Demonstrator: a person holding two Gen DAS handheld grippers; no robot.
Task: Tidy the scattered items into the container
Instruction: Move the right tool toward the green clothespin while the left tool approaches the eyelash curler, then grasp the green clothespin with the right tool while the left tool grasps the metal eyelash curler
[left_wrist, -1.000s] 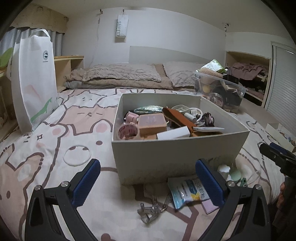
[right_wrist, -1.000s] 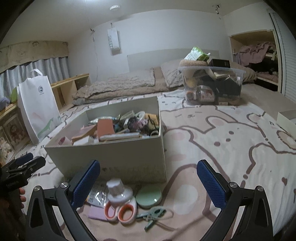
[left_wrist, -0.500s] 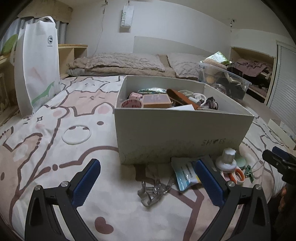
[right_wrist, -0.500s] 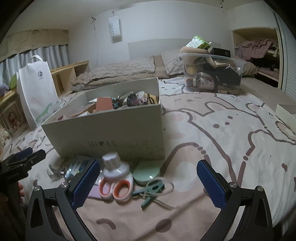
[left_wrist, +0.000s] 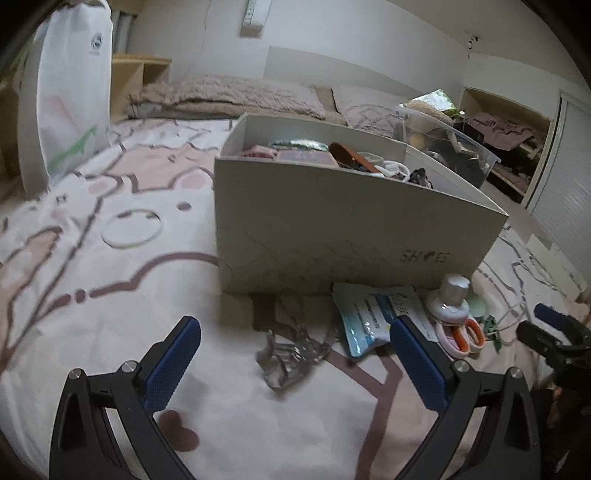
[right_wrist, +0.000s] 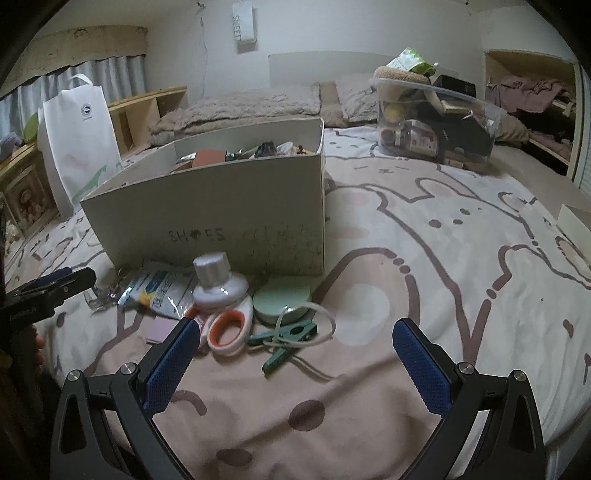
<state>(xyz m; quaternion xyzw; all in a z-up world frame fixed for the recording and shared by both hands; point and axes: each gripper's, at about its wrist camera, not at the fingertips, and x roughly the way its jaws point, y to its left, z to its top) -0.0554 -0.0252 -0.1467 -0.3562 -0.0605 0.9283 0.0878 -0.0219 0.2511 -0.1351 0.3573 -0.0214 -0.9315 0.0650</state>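
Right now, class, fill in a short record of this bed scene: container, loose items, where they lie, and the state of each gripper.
container: grey cardboard shoe box, open-topped, already holding items
loose items: small white bottle with silver cap, orange-handled scissors, round green compact, green clothespegs, blue-and-white foil packet, clear crumpled plastic piece
location: on the cartoon-print bedsheet, in front of the box
left gripper: open, empty
right gripper: open, empty

Grey-white box (right_wrist: 221, 210), orange-handled scissors (right_wrist: 226, 328), mint-green compact (right_wrist: 282, 297)
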